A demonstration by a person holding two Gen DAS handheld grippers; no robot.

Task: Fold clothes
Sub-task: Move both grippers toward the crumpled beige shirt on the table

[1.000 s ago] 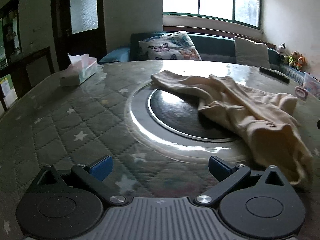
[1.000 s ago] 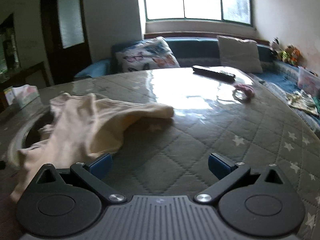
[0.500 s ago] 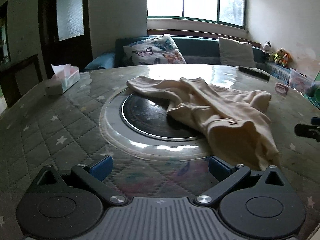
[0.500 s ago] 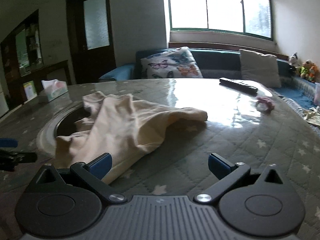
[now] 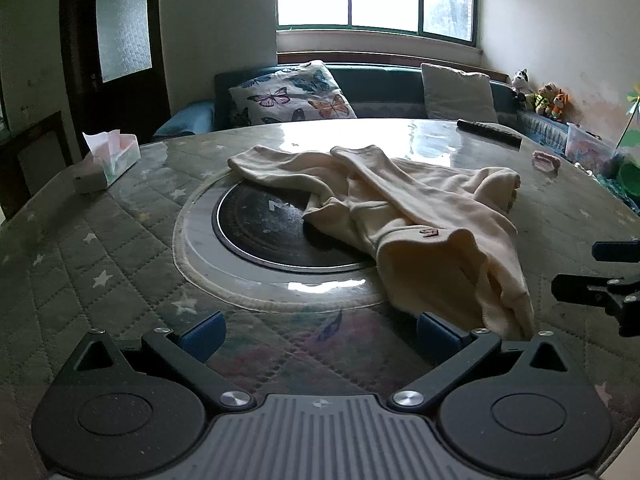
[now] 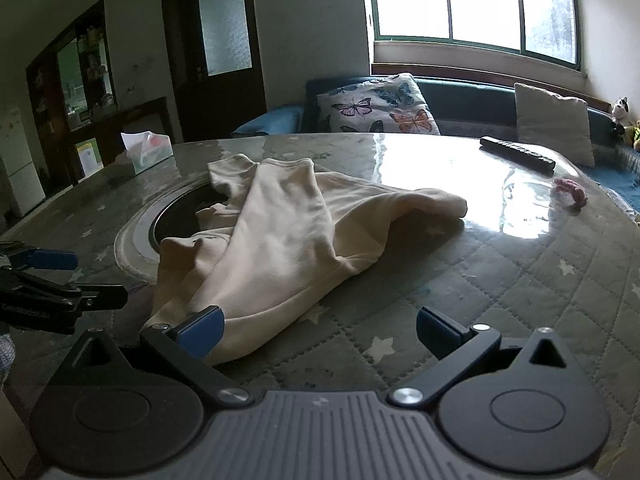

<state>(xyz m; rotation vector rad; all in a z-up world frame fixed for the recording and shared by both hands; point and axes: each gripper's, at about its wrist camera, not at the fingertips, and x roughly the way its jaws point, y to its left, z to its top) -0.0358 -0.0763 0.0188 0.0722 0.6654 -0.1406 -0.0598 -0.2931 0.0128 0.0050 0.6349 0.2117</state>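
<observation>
Both open jaws flank the crumpled cream garment (image 5: 420, 216).

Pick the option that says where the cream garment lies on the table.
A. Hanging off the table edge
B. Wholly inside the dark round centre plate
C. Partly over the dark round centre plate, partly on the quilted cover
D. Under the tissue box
C: the cream garment drapes over the right part of the dark round centre plate, and the rest of it lies on the quilted cover.
</observation>
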